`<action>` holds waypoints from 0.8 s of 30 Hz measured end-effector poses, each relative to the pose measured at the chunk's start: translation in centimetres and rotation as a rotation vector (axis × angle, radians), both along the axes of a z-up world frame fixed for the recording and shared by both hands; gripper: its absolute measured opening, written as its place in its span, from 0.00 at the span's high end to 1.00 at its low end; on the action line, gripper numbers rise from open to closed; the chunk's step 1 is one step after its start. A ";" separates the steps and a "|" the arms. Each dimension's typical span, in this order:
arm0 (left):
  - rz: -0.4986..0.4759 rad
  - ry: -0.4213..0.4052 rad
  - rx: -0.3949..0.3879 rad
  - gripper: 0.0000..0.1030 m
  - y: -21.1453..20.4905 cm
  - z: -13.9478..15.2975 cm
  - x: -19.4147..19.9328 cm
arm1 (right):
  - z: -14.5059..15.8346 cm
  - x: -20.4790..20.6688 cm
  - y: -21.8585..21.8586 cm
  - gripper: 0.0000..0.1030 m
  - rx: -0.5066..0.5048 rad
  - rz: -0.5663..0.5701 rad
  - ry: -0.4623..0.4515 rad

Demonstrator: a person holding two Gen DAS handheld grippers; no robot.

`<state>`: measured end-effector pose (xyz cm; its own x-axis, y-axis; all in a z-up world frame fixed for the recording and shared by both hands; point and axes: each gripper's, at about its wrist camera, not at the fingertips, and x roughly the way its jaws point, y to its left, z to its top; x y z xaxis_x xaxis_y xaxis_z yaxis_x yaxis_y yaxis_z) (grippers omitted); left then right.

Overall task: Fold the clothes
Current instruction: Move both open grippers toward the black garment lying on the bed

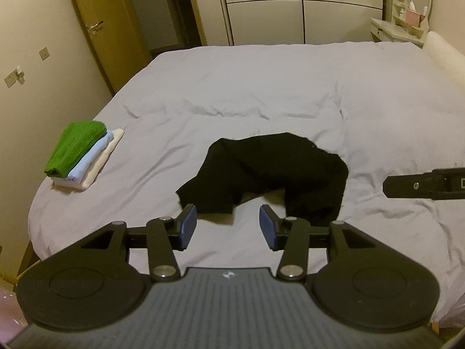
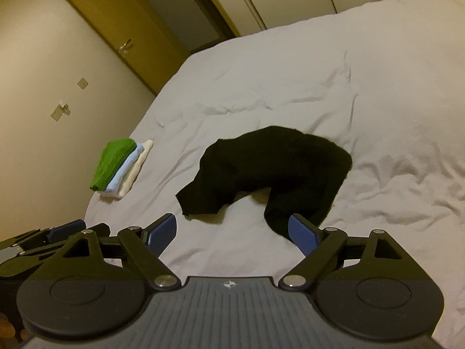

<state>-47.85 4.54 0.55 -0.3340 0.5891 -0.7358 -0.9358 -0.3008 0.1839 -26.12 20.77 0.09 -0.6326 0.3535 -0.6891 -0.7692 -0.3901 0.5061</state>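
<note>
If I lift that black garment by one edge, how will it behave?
The black garment lies crumpled in a limp arch on the bed, so it will probably drape and sag. It looks thin, likely light. A one-edge lift may leave it bunched, not flat.

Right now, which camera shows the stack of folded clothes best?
The left wrist view: the stack of folded clothes looks larger there, green, blue and white layers distinct. The right wrist view shows it smaller, farther off.

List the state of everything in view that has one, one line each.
black garment: crumpled on the bed, unfolded, held by neither gripper
stack of clothes: folded, green on top
left gripper: open, nothing between the pads
right gripper: open wide, empty
door: open
</note>
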 end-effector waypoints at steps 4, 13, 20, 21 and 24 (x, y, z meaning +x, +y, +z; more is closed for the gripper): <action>-0.015 -0.007 -0.020 0.57 -0.1 -0.4 -1.9 | -0.4 -1.5 -0.5 0.16 -0.009 -0.002 -0.013; -0.123 -0.014 -0.052 0.56 0.8 -1.2 -6.3 | -1.1 -4.4 -2.0 0.14 -0.038 -0.099 -0.033; -0.223 -0.037 -0.090 0.55 1.4 -3.1 -8.9 | -2.5 -5.8 -3.8 0.14 -0.077 -0.204 -0.052; -0.236 -0.043 -0.096 0.55 1.5 -3.5 -9.1 | -2.8 -6.0 -4.0 0.14 -0.085 -0.217 -0.057; -0.264 -0.064 -0.130 0.55 1.9 -5.2 -9.6 | -4.0 -6.1 -4.8 0.14 -0.112 -0.256 -0.074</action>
